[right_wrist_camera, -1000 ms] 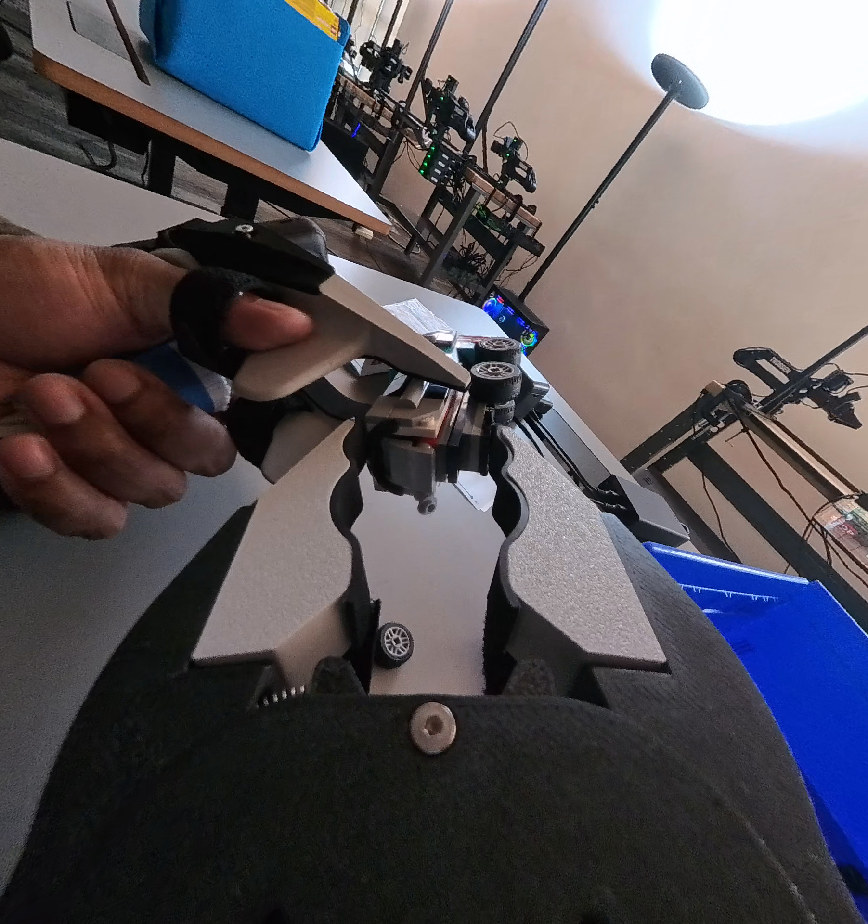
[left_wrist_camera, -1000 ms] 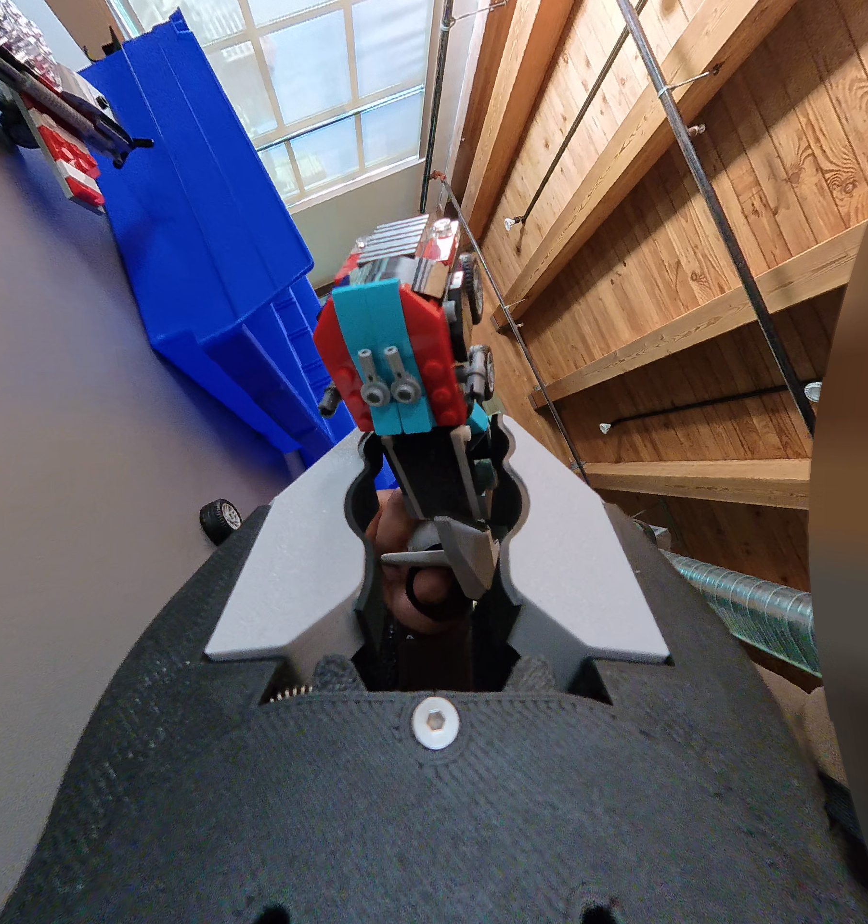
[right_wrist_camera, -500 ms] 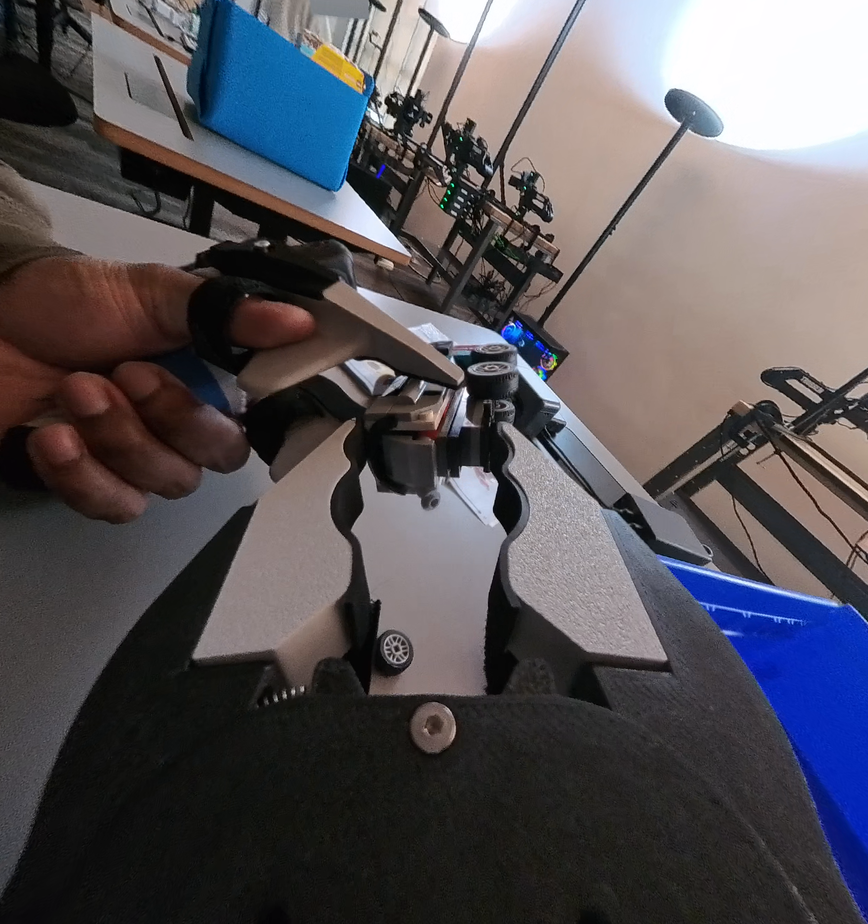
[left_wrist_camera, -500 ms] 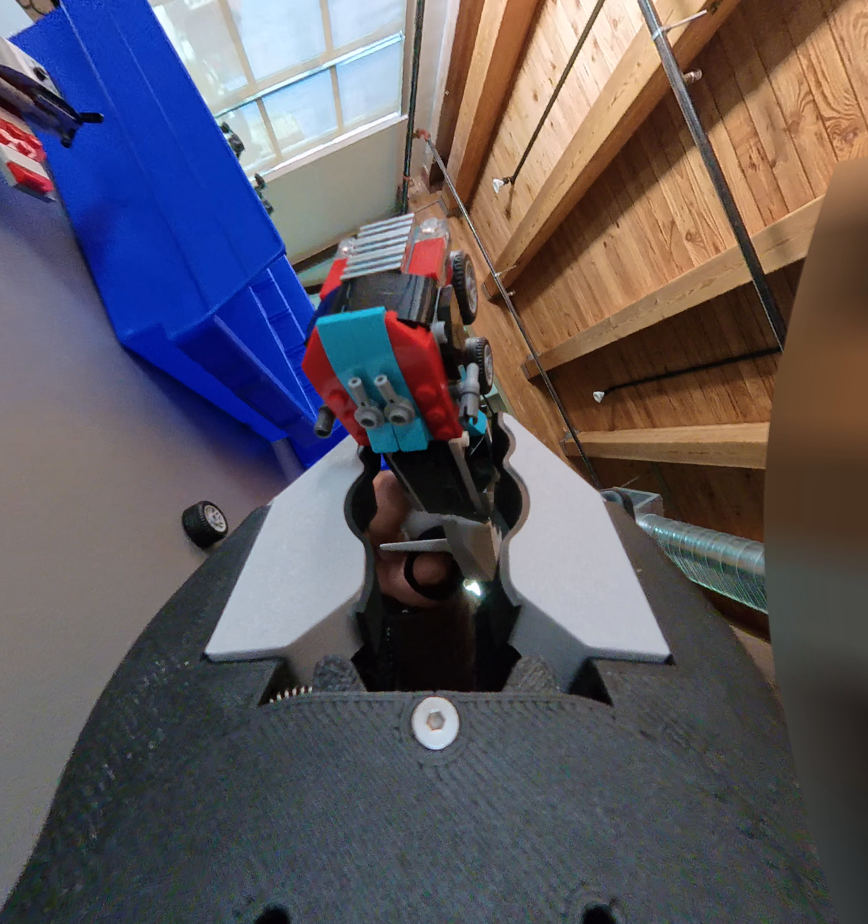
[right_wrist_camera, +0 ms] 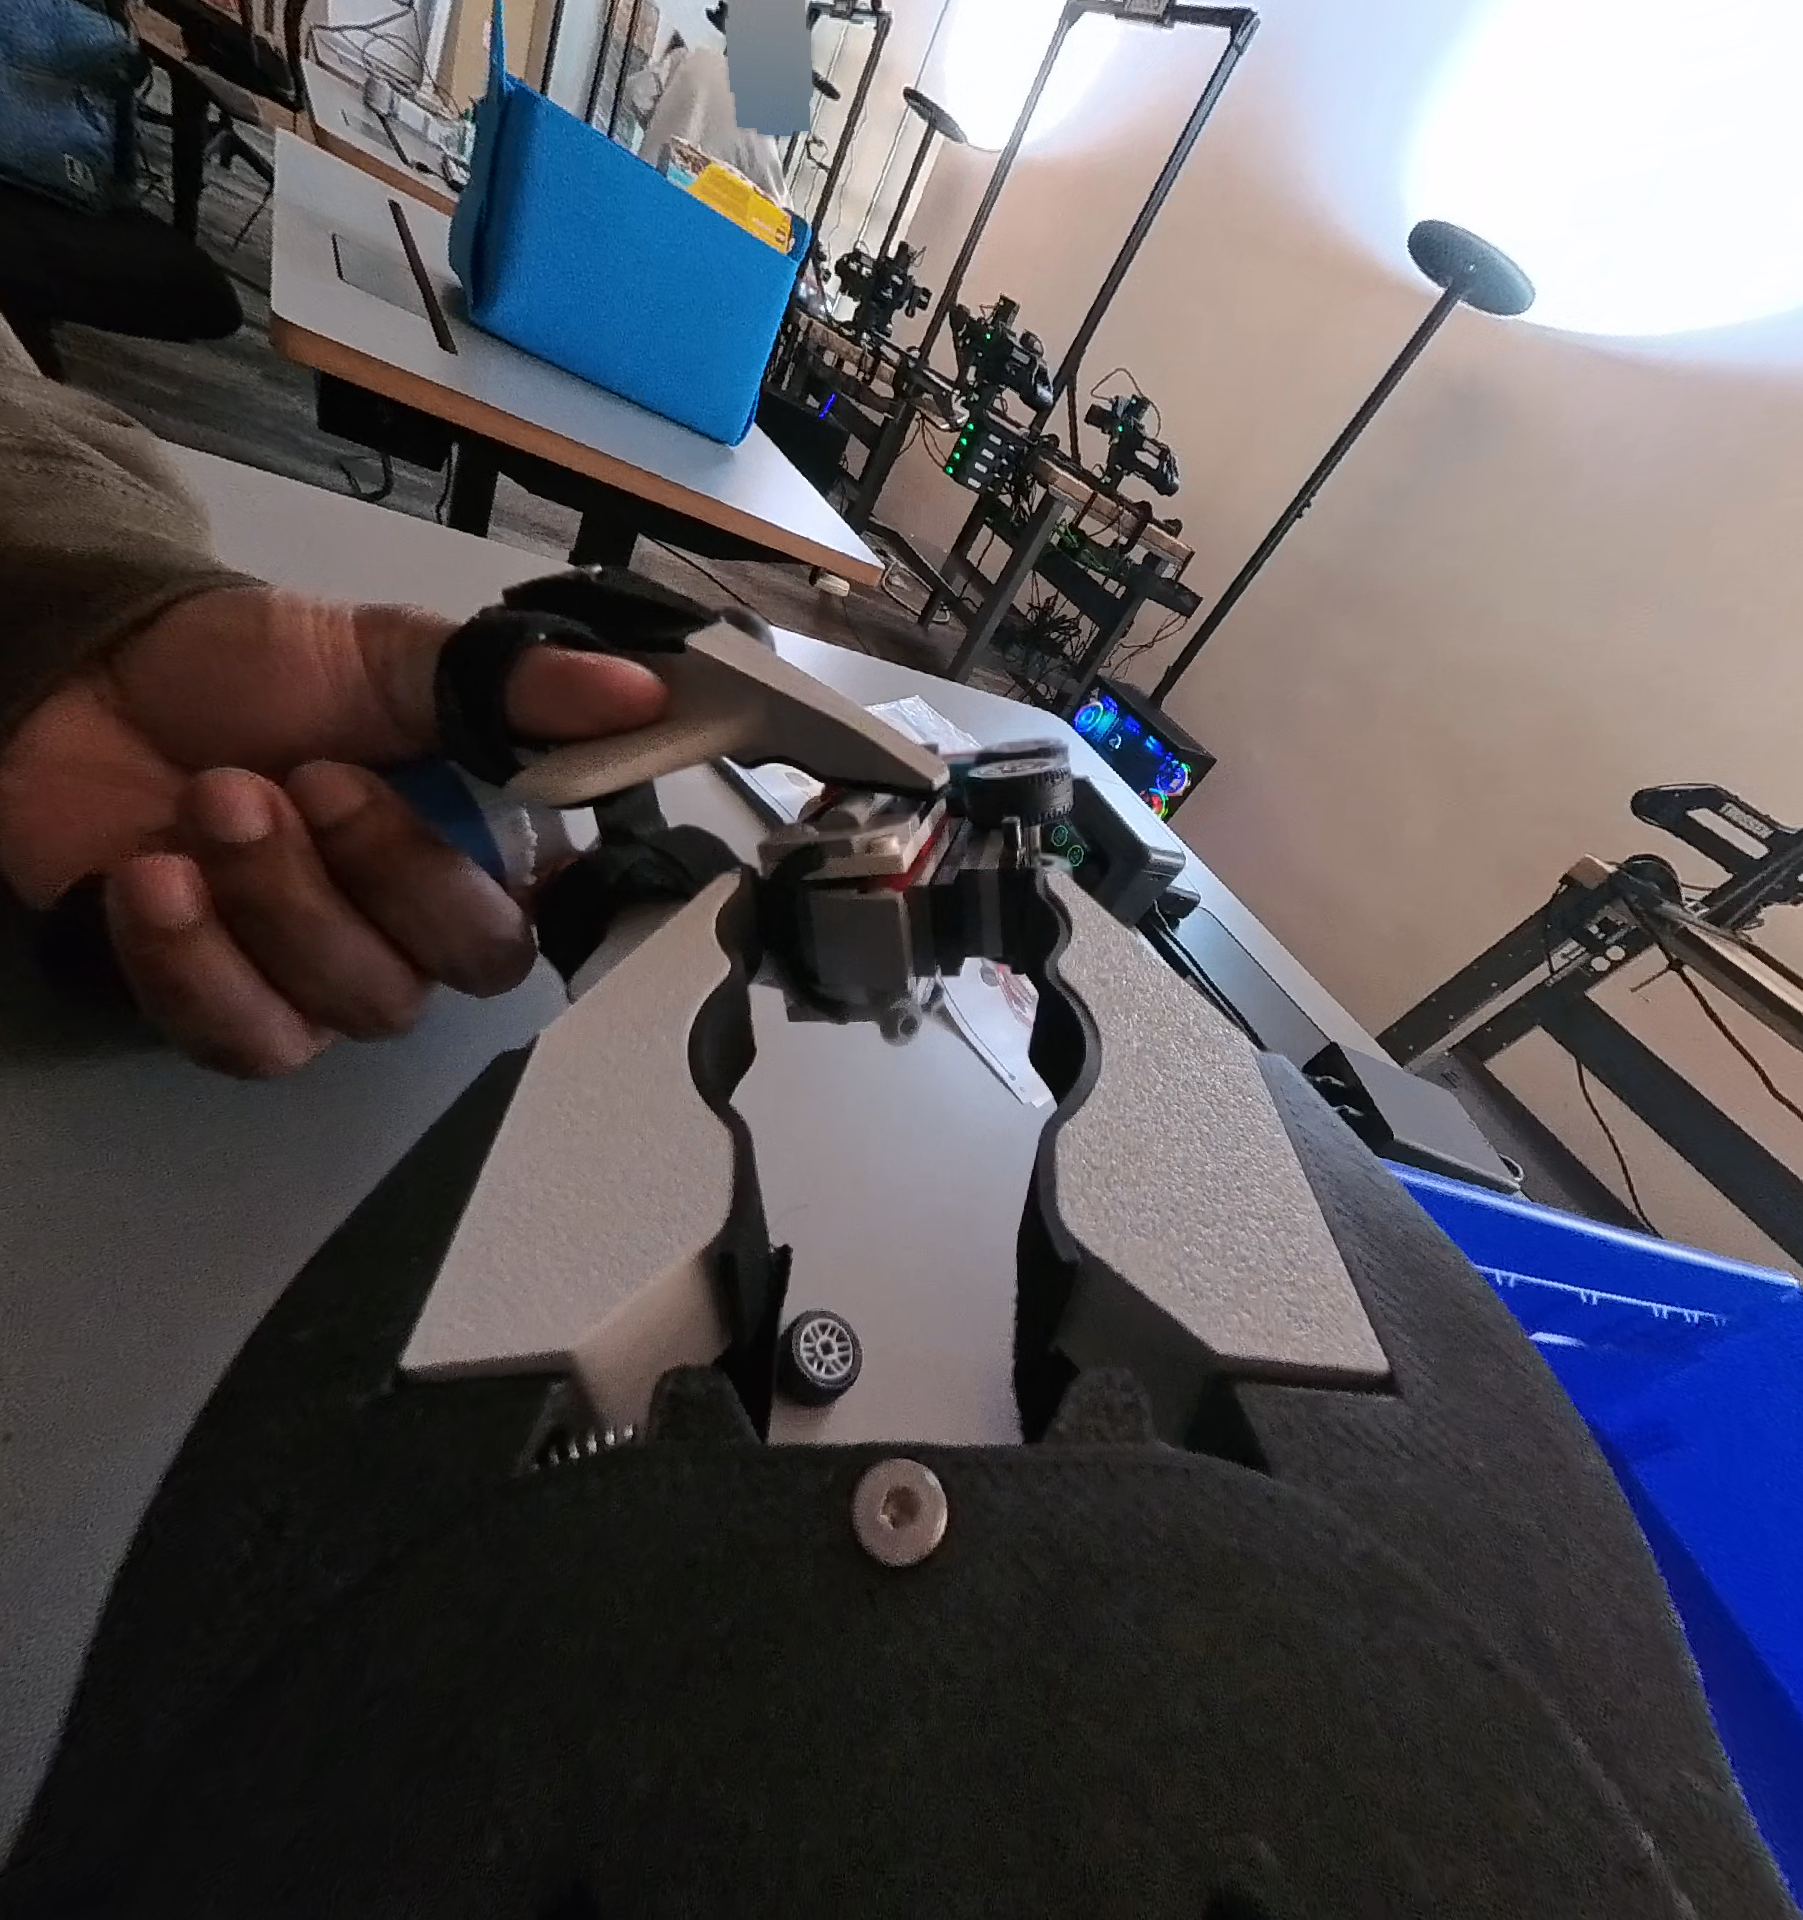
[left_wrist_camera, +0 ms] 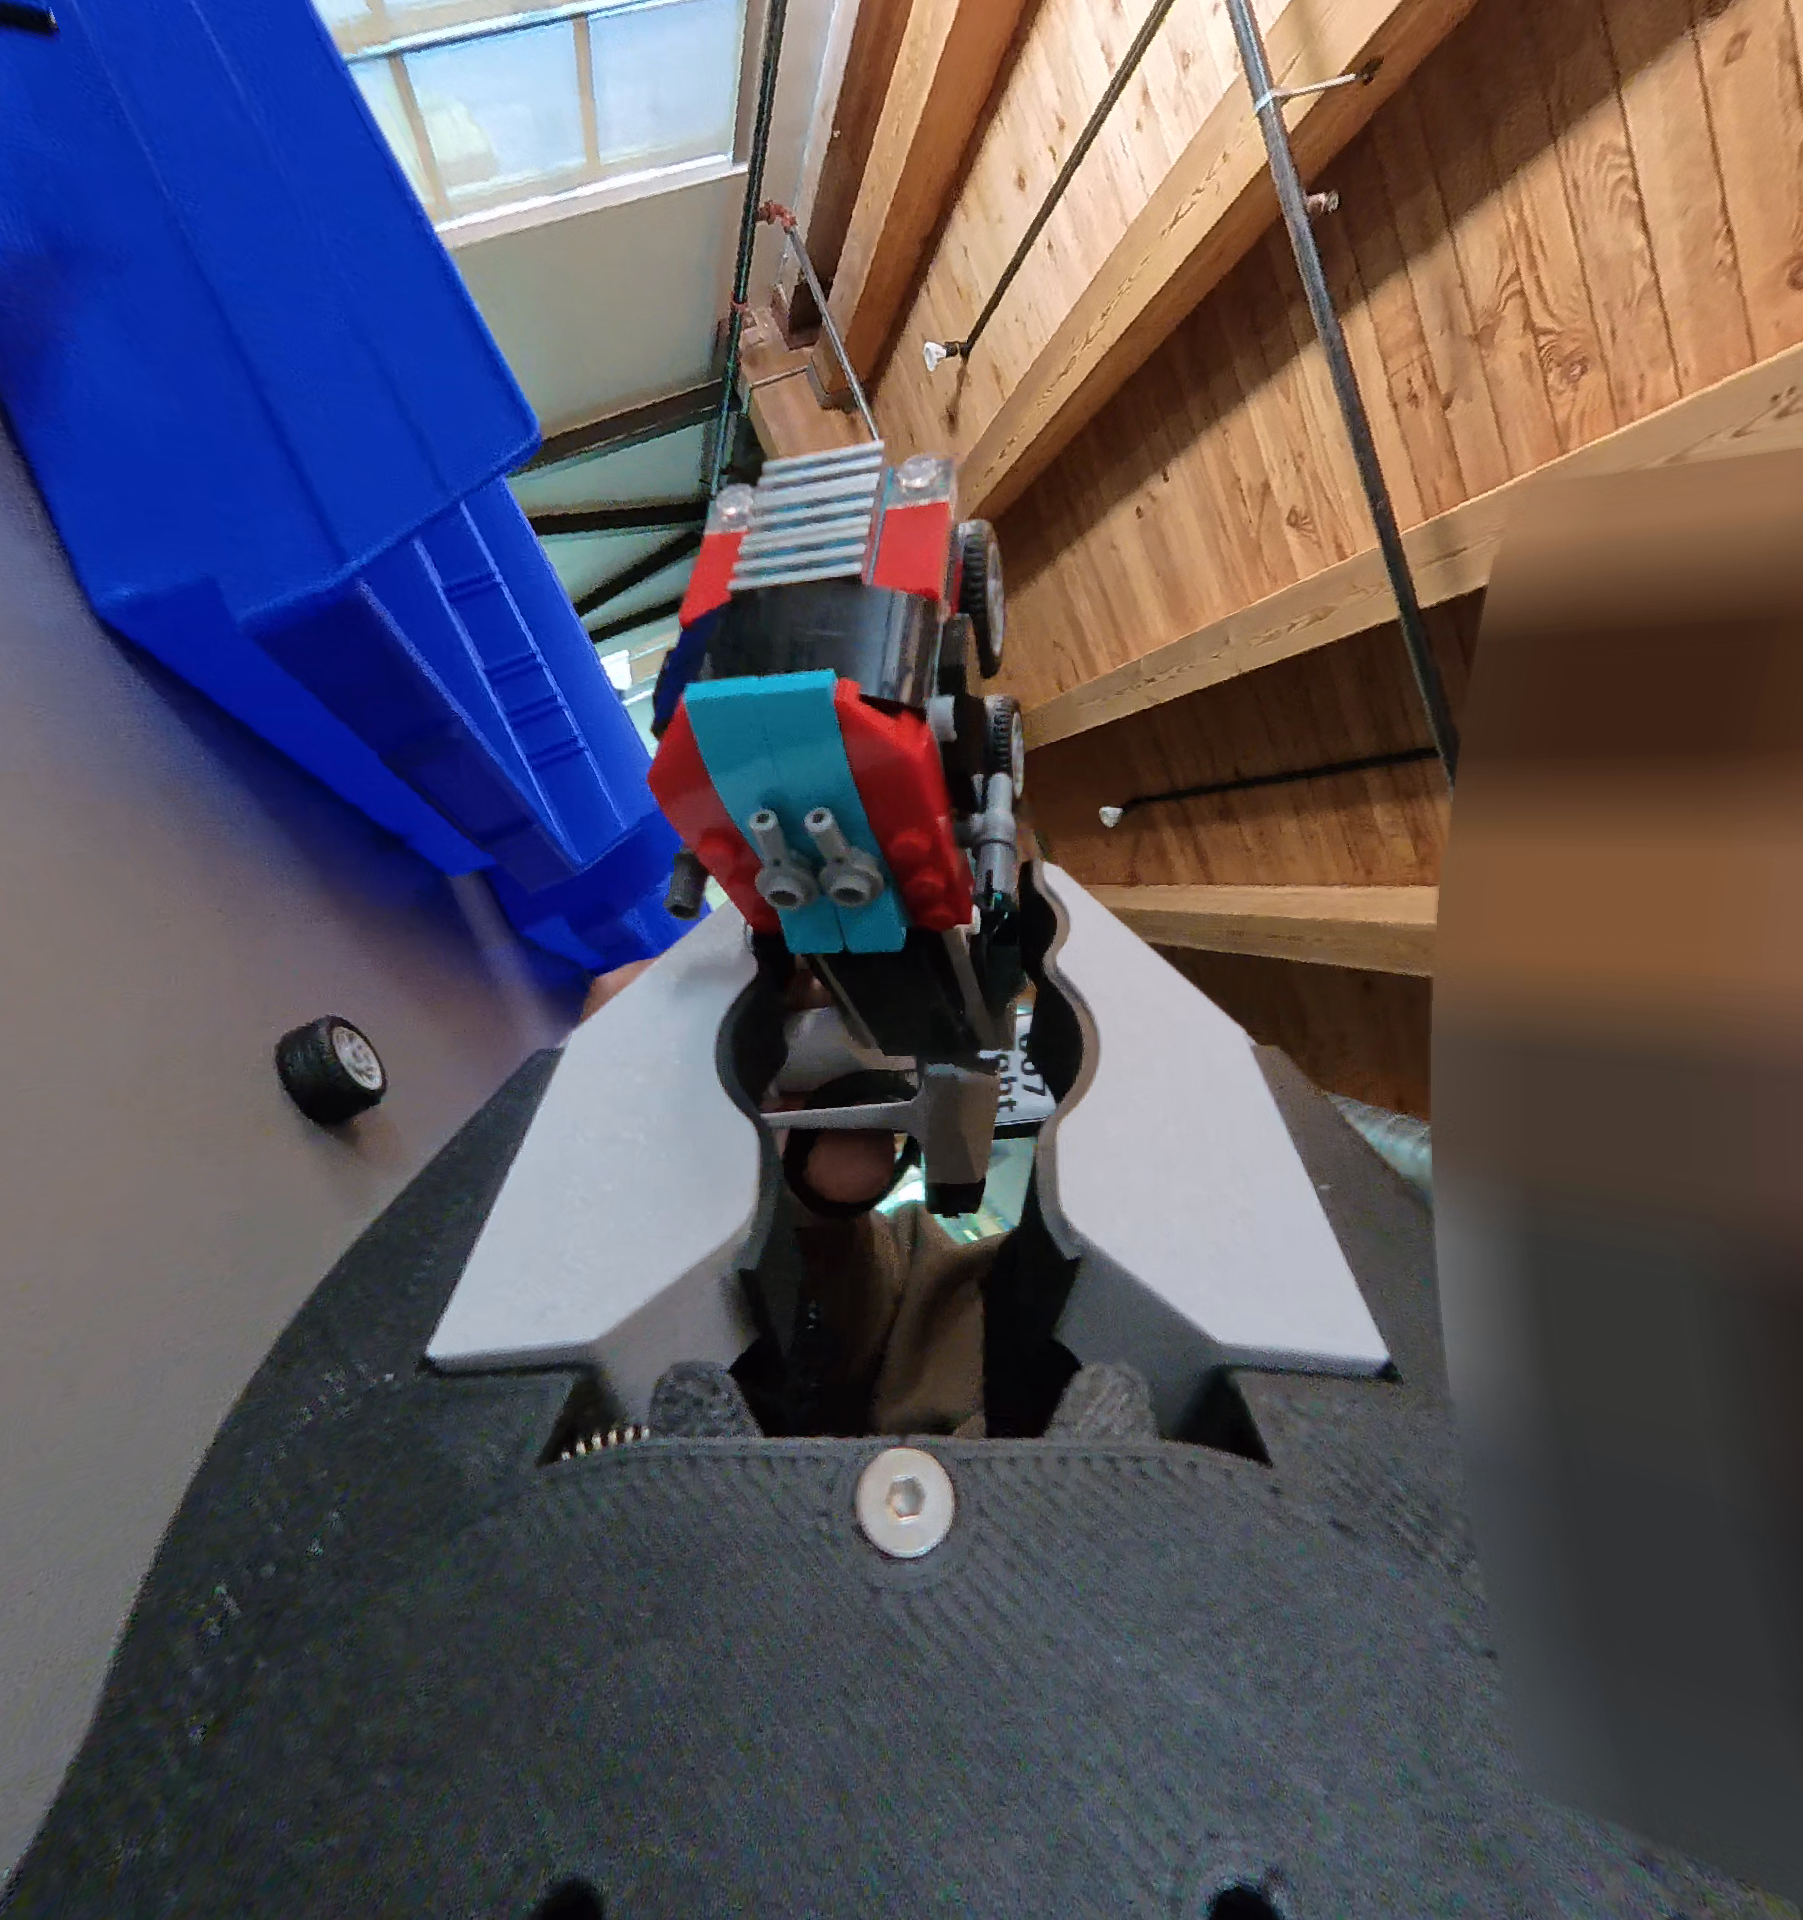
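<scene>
While both grippers clamp the toy car (left_wrist_camera: 835,790), left gripper (left_wrist_camera: 881,935) and right gripper (right_wrist_camera: 892,914) grip opposite ends. A loose wheel (left_wrist_camera: 331,1067) lies on the table (left_wrist_camera: 97,935) beside them.

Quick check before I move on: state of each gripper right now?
Left gripper: closed on the brick-built toy car.
Right gripper: closed on the same toy car.

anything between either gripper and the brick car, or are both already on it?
Nothing visible stands between. The brick car sits between the left gripper's fingertips and the right gripper's, held off the table. A loose wheel lies clear on it.
</scene>
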Demonstrator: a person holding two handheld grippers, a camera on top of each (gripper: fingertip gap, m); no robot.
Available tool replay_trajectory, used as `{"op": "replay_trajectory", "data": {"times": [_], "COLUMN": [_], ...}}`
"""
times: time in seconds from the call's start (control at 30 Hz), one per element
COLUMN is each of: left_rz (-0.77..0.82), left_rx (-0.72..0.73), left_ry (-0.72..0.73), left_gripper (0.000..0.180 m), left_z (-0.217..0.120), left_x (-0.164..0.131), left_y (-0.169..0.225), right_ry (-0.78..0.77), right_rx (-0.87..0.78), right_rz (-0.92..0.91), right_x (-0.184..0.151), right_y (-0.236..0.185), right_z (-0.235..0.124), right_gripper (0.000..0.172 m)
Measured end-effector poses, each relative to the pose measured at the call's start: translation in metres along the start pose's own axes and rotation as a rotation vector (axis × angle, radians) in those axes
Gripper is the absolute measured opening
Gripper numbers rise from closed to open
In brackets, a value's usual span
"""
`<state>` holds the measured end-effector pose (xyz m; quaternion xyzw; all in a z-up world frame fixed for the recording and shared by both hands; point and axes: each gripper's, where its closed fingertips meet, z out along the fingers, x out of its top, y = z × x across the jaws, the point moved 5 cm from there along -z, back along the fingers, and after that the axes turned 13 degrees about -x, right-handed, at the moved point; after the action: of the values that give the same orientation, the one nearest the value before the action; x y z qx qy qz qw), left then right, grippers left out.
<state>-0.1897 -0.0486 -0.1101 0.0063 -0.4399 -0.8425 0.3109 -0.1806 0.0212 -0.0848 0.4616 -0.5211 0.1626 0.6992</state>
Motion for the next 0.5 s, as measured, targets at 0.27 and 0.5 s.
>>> {"op": "replay_trajectory", "data": {"times": [0.27, 0.5], "left_rz": [0.154, 0.111], "left_rx": [0.228, 0.479], "left_ry": [0.026, -0.050], "left_gripper": [0.046, 0.045], "left_z": [-0.016, -0.029], "left_x": [0.026, 0.019], "left_y": [-0.005, -0.024], "right_ry": [-0.211, -0.501], "right_rx": [0.179, 0.296], "right_rz": [0.163, 0.228], "right_x": [-0.028, -0.075], "right_y": [0.026, 0.022], "right_z": [-0.010, -0.014], "right_gripper": [0.052, 0.035]}}
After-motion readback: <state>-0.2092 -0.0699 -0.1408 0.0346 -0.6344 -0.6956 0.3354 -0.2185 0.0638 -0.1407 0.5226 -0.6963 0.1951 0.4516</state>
